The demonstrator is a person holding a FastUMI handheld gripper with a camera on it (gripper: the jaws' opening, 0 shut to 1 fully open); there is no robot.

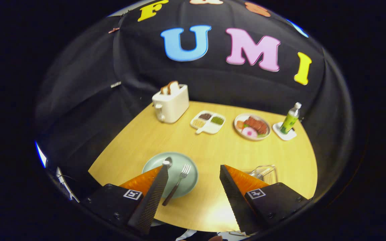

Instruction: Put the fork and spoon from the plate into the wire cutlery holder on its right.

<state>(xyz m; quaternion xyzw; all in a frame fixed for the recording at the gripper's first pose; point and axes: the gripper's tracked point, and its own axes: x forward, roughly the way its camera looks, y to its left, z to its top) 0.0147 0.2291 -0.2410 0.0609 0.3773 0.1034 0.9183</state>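
Hovering wide open and empty, the gripper (193,174) has nothing done yet: dark-handled metal fork (177,184) and silver spoon (167,163) both lie on the pale green round plate (186,187), clear wire cutlery holder (266,173) waiting just right

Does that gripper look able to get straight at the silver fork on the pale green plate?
Probably yes: the gripper is open, and the silver fork lies uncovered on the pale green plate between its fingers, with only the spoon beside it.
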